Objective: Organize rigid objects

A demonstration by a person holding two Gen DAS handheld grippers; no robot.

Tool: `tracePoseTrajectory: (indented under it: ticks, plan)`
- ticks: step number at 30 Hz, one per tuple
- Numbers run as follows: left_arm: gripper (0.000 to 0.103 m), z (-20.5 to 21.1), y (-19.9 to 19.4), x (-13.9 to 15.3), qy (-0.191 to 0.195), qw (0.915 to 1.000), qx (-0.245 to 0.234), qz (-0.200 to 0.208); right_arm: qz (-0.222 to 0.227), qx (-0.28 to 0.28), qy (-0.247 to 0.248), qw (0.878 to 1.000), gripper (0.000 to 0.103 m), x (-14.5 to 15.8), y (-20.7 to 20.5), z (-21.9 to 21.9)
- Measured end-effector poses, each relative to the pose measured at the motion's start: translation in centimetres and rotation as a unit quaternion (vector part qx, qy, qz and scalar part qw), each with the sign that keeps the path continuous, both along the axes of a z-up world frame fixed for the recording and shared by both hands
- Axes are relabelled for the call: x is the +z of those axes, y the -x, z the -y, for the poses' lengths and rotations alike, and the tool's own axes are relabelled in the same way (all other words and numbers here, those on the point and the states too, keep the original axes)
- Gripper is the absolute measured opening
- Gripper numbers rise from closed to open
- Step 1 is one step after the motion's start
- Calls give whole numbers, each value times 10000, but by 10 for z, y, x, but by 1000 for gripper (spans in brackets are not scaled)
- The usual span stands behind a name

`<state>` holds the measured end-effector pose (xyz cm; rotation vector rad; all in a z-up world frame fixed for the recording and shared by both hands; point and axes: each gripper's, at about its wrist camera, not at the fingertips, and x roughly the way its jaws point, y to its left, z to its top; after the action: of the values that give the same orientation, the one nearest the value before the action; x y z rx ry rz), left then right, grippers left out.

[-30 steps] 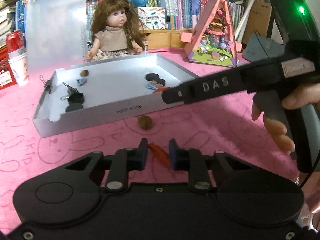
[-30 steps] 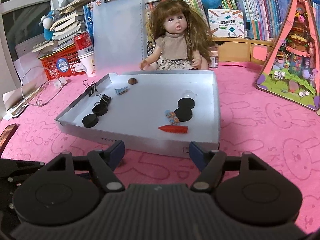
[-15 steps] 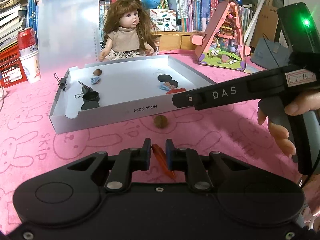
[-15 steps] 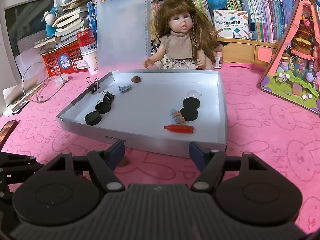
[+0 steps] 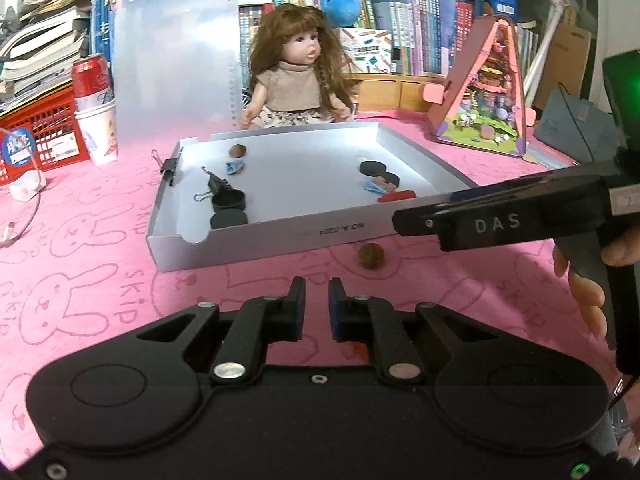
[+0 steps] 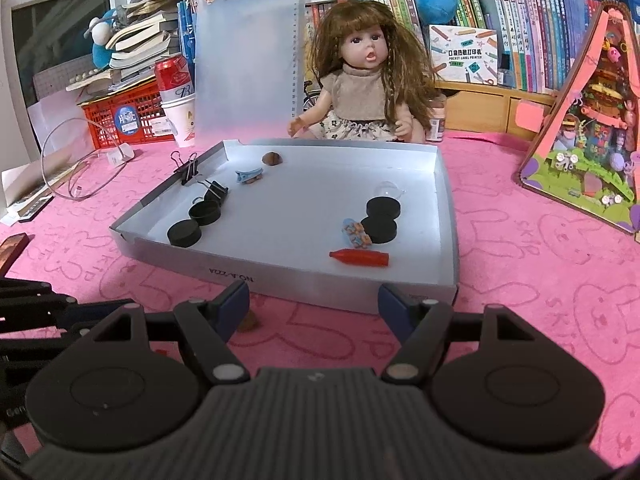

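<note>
A shallow grey tray [image 5: 280, 236] [image 6: 304, 280] lies on the pink cloth. It holds black discs [image 6: 184, 233], binder clips [image 6: 214, 192], a red bottle-shaped piece [image 6: 359, 258], a blue clip [image 6: 248, 176] and a brown nut [image 6: 272, 158]. A brown walnut [image 5: 371, 255] lies on the cloth in front of the tray. My left gripper [image 5: 316, 308] is nearly shut with nothing between its fingers; a bit of a red piece [image 5: 356, 346] shows on the cloth beneath it. My right gripper [image 6: 314, 308] is open and empty, facing the tray's front wall.
A doll [image 6: 364, 92] sits behind the tray, beside a clipboard [image 6: 248, 60]. A pink toy house [image 6: 592, 120] stands at the right. A red basket [image 6: 124, 120], a can and paper cups [image 6: 178, 108] are at the left. Bookshelves fill the back.
My left gripper has risen and drawn back; the red piece that lay between its fingers has slipped under the gripper body. The right gripper stayed open, hardly moving.
</note>
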<state>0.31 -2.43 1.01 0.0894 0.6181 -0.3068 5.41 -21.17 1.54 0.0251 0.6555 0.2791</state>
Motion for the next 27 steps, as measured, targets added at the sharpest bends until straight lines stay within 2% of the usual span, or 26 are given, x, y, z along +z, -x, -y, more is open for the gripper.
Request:
tracePoseTrajectory:
  ticks: [6, 13, 20, 22, 23, 27]
  plan:
    - [11, -5, 1, -1, -19, 9999, 100, 1, -50, 119, -34, 9999, 81, -3, 4, -5]
    - [12, -8, 7, -1, -85, 9999, 89, 65, -121, 448, 9, 9989, 68, -6, 8, -20]
    - [15, -9, 15, 3, -68, 9999, -47, 93, -339, 645, -164, 9972, 47, -11, 1, -30]
    - [15, -9, 17, 4, -40, 9999, -84, 89, -404, 659, -172, 9969, 36, -14, -2, -32]
    - [15, -9, 19, 5, -36, 9999, -123, 97, -421, 640, -156, 9969, 27, -14, -2, -33]
    - [18, -6, 23, 5, -37, 9992, -382, 55, -431, 612, -220, 9970, 25, -14, -2, -30]
